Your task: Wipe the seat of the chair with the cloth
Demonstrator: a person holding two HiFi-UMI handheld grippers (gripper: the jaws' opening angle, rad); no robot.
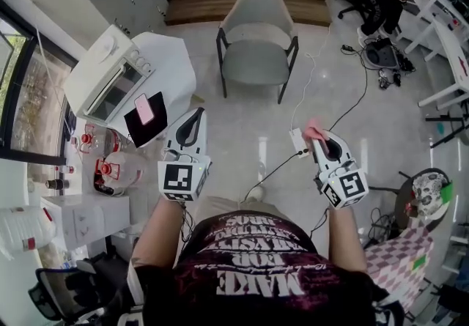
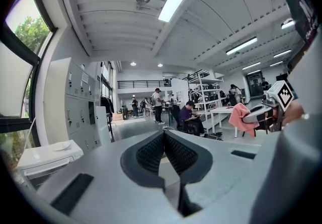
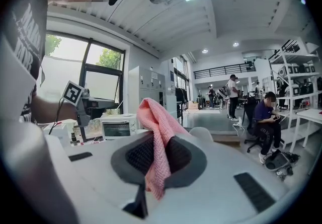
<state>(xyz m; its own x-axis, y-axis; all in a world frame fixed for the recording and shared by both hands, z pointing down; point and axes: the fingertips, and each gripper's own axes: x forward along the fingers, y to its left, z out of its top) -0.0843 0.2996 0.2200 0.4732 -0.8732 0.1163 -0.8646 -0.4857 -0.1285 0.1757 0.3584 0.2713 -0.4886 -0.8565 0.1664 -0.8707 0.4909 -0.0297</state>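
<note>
Pink knit cloth (image 3: 157, 140) pinched in right gripper (image 3: 160, 160); grey curved-shell chair (image 1: 257, 42) well apart

Both grippers are held out ahead of the torso, well short of the chair (image 1: 256, 42) and pointed toward it. The left gripper (image 1: 195, 116) is held off the chair's left side, its jaws closed tip to tip with nothing between them. The right gripper (image 1: 319, 138) is held off the chair's right side, its jaws clamped on the pink cloth (image 1: 314, 128), which is draped over them. The left forearm (image 1: 157, 233) and the right forearm (image 1: 346, 233) are seen bare and extended.
</note>
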